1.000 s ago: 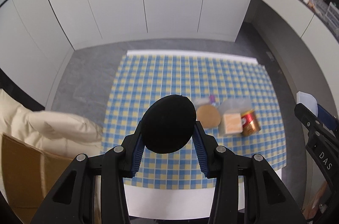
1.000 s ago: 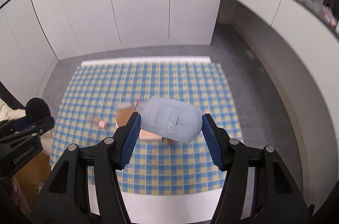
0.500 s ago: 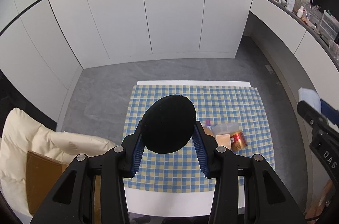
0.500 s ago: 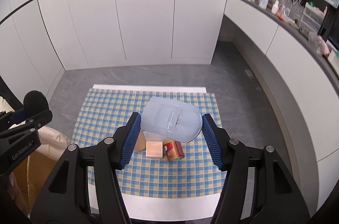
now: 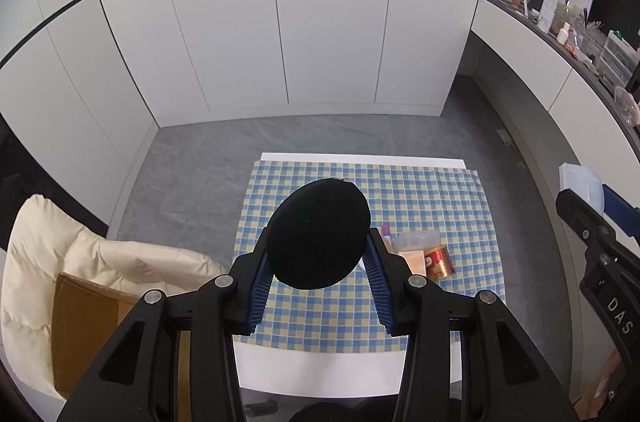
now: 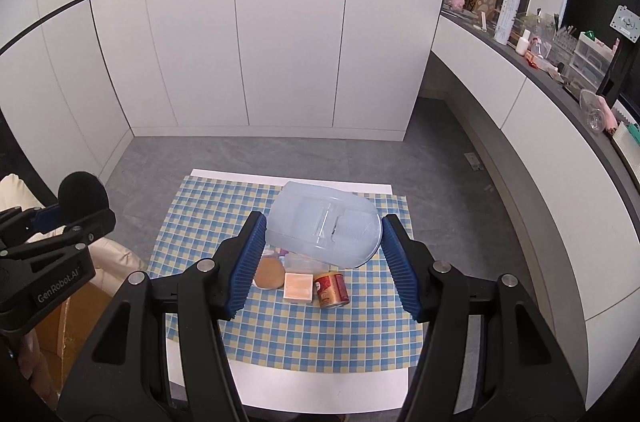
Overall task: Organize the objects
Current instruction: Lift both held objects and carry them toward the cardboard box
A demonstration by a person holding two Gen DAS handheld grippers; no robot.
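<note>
My left gripper (image 5: 318, 250) is shut on a black round pouch (image 5: 318, 234), held high above the table. My right gripper (image 6: 322, 234) is shut on a pale blue translucent plastic box (image 6: 324, 224), also well above the table. Far below, on the blue-and-yellow checked cloth (image 6: 280, 326), lie a round tan puff (image 6: 269, 273), a square peach-coloured block (image 6: 298, 287), a red and gold can (image 6: 331, 289) on its side and a clear bag (image 6: 304, 262). The same can (image 5: 439, 263) and block (image 5: 412, 261) show in the left wrist view.
The cloth covers a white table (image 5: 320, 366) on a grey floor. A cream cushion (image 5: 80, 258) and a brown cardboard box (image 5: 86, 326) sit left of the table. White cabinets stand behind; a cluttered counter (image 6: 560, 70) runs along the right.
Both grippers have risen with their loads, so the table and its objects look smaller and farther below. The grips have not changed.
</note>
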